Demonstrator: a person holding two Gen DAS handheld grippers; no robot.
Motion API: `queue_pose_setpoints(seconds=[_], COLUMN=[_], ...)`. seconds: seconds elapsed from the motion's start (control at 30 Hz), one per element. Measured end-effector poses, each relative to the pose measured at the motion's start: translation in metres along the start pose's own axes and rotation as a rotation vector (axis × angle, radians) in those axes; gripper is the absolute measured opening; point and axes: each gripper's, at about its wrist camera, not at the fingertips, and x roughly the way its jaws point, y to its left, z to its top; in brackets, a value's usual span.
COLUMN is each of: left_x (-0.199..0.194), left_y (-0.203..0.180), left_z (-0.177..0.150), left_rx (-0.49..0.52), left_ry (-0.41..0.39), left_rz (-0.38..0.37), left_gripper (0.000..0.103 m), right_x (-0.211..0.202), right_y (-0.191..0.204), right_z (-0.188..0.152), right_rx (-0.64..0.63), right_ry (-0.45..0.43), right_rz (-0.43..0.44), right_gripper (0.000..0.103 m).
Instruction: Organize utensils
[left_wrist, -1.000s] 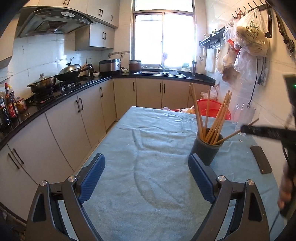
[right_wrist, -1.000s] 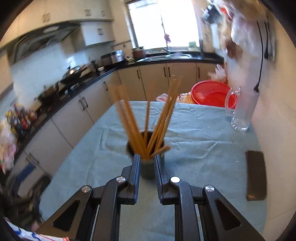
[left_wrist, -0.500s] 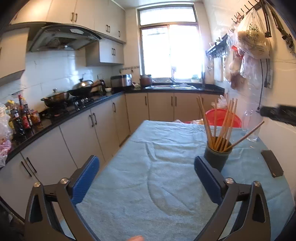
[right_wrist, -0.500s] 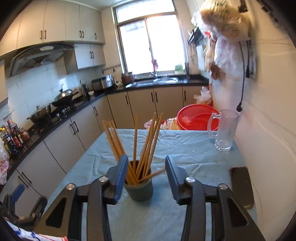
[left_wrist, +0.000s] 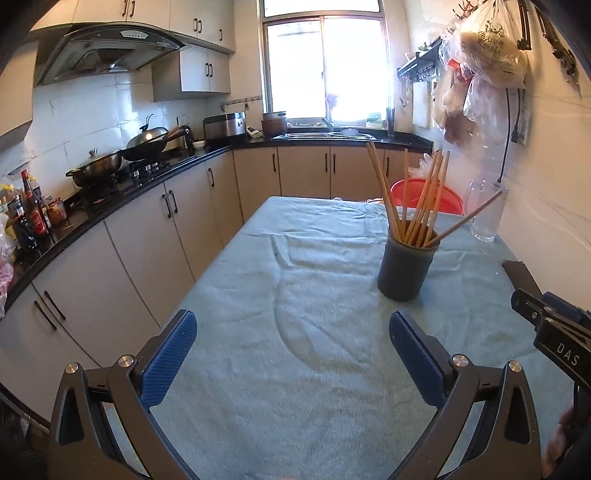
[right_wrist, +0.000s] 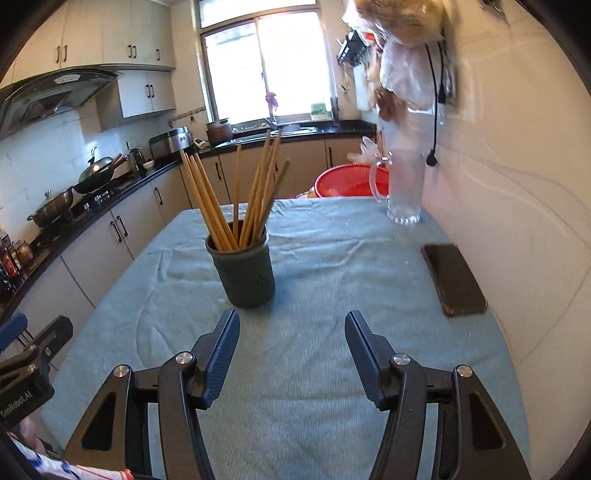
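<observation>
A dark grey utensil cup (left_wrist: 405, 267) stands upright on the light blue cloth, holding several wooden chopsticks (left_wrist: 421, 199). It also shows in the right wrist view (right_wrist: 243, 275), with the chopsticks (right_wrist: 240, 199) fanned out. My left gripper (left_wrist: 291, 354) is open and empty, low over the cloth, with the cup ahead to its right. My right gripper (right_wrist: 291, 354) is open and empty, just short of the cup, which sits ahead and slightly left. Part of the right gripper's body shows at the right edge of the left wrist view.
A dark phone (right_wrist: 452, 278) lies near the wall on the right. A glass pitcher (right_wrist: 400, 190) and a red basin (right_wrist: 349, 181) stand at the table's far end. Kitchen counters with pots (left_wrist: 99, 166) run along the left. Bags hang on the right wall.
My right gripper has opened from shut, let go of the last chopstick in the cup, and pulled back and down. My left gripper shifted slightly but stayed open.
</observation>
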Motion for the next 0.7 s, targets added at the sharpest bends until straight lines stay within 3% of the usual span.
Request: queue_pose_setpoints(seconds=[0.7], left_x=[0.013], left_y=[-0.004], left_z=[-0.016], left_rx=[0.014], left_ry=[0.114], left_rz=[-0.027], left_gripper=[0.103], right_x=[-0.004], right_y=[0.022], right_z=[-0.019], right_rx=[-0.050], right_ry=[0.024], right_rz=[-0.030], right_gripper=[0.069])
